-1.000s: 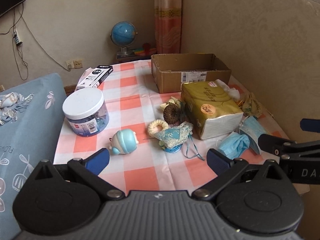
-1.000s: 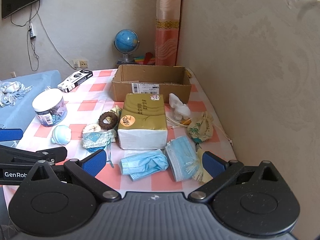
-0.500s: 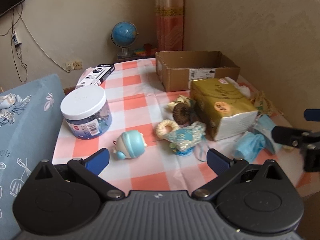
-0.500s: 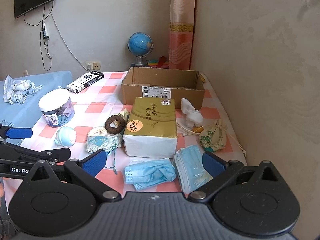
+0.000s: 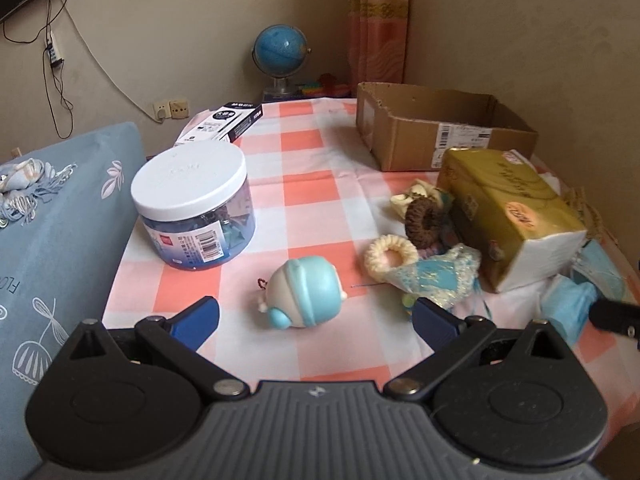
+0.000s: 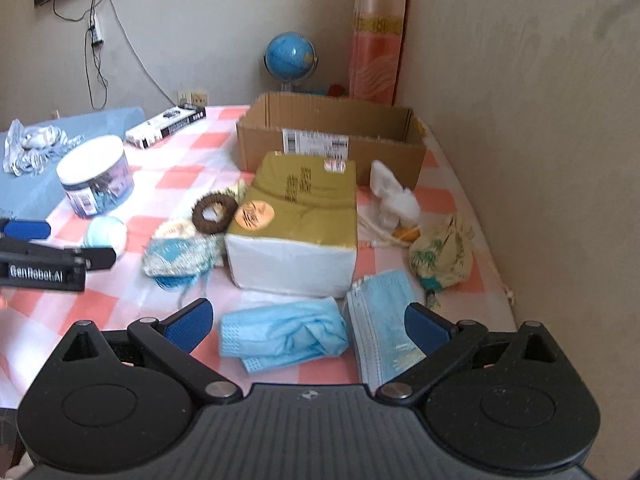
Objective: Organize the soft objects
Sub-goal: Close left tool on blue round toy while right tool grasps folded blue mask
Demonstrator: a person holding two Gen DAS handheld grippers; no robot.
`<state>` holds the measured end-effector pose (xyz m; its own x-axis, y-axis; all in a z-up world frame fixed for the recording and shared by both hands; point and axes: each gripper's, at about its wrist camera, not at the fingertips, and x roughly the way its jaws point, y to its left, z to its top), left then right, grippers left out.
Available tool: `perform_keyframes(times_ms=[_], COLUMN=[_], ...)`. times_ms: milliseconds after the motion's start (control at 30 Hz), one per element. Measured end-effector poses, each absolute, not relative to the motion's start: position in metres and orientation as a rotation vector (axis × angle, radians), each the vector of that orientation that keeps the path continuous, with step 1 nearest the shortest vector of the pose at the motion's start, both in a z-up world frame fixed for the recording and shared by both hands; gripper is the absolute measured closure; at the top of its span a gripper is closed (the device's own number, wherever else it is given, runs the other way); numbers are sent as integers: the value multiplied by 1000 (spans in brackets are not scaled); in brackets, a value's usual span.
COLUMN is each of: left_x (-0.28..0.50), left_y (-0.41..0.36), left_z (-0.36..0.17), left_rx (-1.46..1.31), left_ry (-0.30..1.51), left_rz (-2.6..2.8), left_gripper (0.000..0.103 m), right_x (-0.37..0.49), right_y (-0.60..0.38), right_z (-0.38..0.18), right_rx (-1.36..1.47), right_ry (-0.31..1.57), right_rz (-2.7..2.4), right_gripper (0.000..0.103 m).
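Left gripper [image 5: 314,316] was spread wide, nothing between its blue pads, held low over the near edge of the checked tablecloth [image 5: 320,176]. A pale blue and white round soft toy [image 5: 303,297] lay on the cloth just beyond the gap between the fingers, not touched. Right gripper [image 6: 307,326] was likewise apart and empty. A crumpled blue face mask [image 6: 284,334] lay between its fingers w/o contact, and a flat stack of blue masks [image 6: 380,332] sat beside the right fingertip; contact there could not be told from that view.

Other soft items, approx. mid-table: brown hair scrunchie [image 6: 214,213], cream scrunchie [image 5: 391,256], a blue lace-trimmed pouch [image 5: 436,280] touching the cream scrunchie, all just left of a gold tissue pack [image 6: 298,216]. Right of the pack: a white soft item [image 6: 392,196], blurred, type unclear, and a cream drawstring bag [image 6: 442,252] w/ green print.

Cardboard box [image 6: 332,136] stood open behind the tissue pack, against the wall side; interior not visible from either view. A white-lidded plastic jar [image 5: 194,208] and a black-and-white carton [image 5: 220,128] were on the left part of the table. A globe [image 5: 281,50] stood beyond the far edge.
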<state>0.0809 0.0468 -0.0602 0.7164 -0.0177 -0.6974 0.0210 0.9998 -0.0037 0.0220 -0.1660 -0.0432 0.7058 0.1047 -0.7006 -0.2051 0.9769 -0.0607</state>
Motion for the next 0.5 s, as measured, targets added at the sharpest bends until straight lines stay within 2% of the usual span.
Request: perform_keyframes(times_ms=[100, 267, 500], left_x=[89, 103, 113], left_y=[46, 45, 47], left_z=[-65, -72, -80], left_rx=[7, 17, 14], left_ry=[781, 790, 805], left_rz=[-17, -10, 11], left_gripper=[4, 14, 15], right_x=[28, 34, 34], right_y=[-169, -173, -164], right_z=[-53, -63, -58], right_rx=[-134, -113, -103], right_ry=[797, 817, 775], right_rz=[171, 196, 307], right_gripper=[0, 0, 0])
